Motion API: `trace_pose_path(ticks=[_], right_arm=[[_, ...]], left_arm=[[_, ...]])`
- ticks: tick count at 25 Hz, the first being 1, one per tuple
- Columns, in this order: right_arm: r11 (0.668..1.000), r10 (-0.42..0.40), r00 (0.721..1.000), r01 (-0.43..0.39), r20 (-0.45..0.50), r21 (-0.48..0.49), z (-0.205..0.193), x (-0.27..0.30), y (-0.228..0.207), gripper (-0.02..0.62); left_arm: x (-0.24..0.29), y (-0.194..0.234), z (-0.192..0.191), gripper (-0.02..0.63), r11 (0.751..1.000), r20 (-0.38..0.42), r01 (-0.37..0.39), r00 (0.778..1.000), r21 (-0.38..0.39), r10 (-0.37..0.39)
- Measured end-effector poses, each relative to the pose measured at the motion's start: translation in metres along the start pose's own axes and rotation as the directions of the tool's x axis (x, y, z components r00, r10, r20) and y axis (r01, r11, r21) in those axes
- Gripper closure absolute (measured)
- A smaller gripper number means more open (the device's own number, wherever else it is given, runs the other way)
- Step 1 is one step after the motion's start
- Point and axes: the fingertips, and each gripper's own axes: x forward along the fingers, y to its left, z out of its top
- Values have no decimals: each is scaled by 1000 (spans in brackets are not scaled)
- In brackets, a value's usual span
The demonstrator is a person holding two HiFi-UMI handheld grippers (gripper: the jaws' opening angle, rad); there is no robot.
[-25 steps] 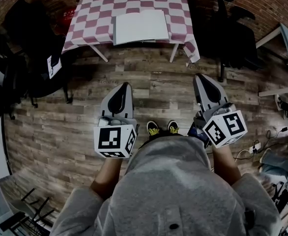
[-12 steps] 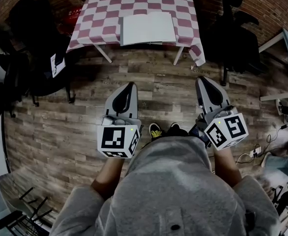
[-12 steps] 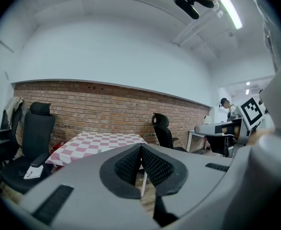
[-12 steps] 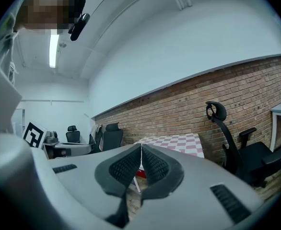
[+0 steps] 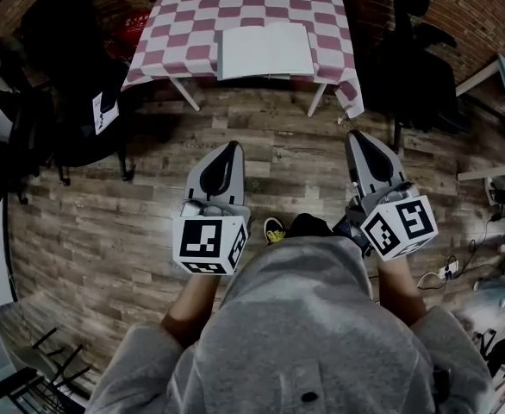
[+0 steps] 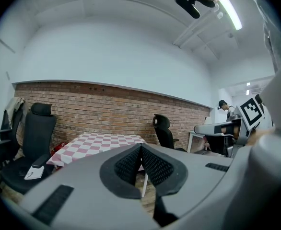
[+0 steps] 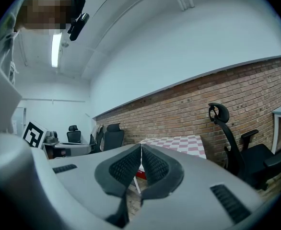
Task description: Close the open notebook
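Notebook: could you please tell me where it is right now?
In the head view, top centre, the notebook lies on the checkered table, at its near edge.

Your head camera looks steeply down over the left gripper (image 5: pixel 232 150) and right gripper (image 5: pixel 357 138) at the plank floor (image 5: pixel 304 153), with the checkered table (image 5: pixel 175 33) well ahead. Each gripper view rides close behind its jaws, facing nearly level at the brick wall (image 6: pixel 107 110). All three share that table.

dim head view; fisheye-warped edges; ceiling-lit
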Motion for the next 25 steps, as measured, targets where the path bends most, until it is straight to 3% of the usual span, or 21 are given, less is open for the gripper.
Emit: trace_pose_path(ticks=[25], right_arm=[[1000, -28, 999, 28, 15, 3, -8, 11, -3, 569]], left_arm=[[6, 10, -5, 595, 1000, -9, 9, 1000, 22, -9]])
